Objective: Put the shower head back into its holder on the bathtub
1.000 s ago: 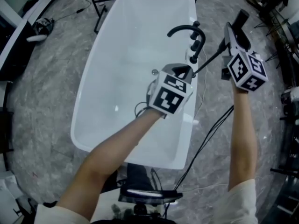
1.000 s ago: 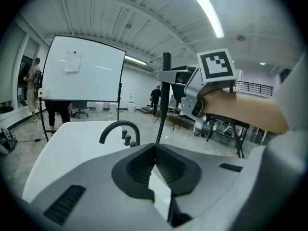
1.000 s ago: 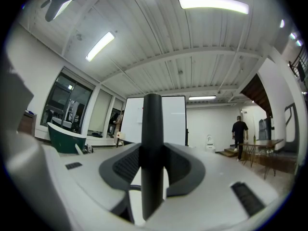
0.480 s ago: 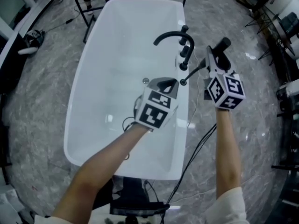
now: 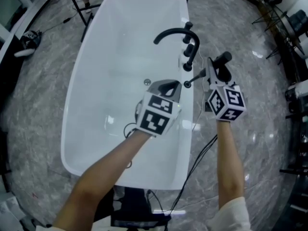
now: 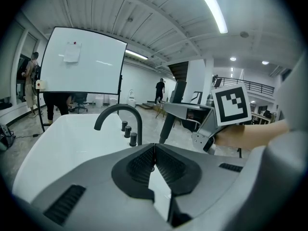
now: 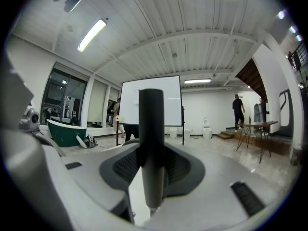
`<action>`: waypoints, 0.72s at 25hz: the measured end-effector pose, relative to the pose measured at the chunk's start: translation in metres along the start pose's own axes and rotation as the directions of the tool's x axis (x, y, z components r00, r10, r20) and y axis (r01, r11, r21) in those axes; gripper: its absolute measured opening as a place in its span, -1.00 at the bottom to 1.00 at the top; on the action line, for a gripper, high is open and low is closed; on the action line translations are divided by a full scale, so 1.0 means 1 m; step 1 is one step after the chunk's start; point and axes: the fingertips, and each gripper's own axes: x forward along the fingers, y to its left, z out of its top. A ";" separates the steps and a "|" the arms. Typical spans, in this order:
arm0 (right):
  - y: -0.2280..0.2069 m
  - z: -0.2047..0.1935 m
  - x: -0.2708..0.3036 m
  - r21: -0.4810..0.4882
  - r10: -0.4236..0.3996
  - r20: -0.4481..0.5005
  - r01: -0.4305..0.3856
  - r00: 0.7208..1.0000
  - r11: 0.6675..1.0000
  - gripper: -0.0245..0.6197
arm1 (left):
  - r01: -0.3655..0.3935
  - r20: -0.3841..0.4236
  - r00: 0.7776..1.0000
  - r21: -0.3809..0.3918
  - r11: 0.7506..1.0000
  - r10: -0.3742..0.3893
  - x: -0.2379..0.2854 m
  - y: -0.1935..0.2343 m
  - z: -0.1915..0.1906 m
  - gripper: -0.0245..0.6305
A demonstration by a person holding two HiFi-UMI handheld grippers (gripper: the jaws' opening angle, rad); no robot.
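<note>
The white bathtub (image 5: 74, 105) runs from the top of the head view down to the lower middle; its basin is bare and its long right rim carries a curved black faucet (image 5: 173, 32) with a short row of black fittings (image 5: 188, 49) just beside it; which of these is the holder I cannot tell

The right gripper (image 5: 211, 75) sits just outside that right rim, over the grey marble floor (image 5: 43, 81), clamped on the shower head (image 5: 222, 59); in the right gripper view the dark stick stands upright between the two pads, its paler lower end pointing down past them; in the head view its black top rises above the gripper at the upper right, while the thin lower end slants left over the rim, just below the fittings and apart from them

The left gripper (image 5: 167, 86) hovers over the basin's right side, near the rim; its jaws are pressed together with nothing between them; its tips lie just beside the shower head's lower end

Dark cables (image 5: 202, 150) trail across the floor along the rim's outer edge at lower right; the floor beyond them is open up to stands at the frame's right edge; a whiteboard (image 6: 82, 61) stands past the tub's far end in the left gripper view
</note>
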 end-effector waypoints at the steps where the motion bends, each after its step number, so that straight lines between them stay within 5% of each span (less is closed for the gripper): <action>1: -0.001 -0.006 0.001 0.002 -0.003 -0.006 0.003 1.000 1.000 -0.46 | -0.001 -0.002 1.000 0.000 1.000 0.001 0.002 0.001 -0.002 -0.88; 18: -0.002 -0.098 0.023 -0.004 0.019 -0.089 -0.020 0.996 1.000 -0.46 | -0.031 -0.009 0.999 0.005 1.000 0.031 0.032 0.017 -0.054 -0.88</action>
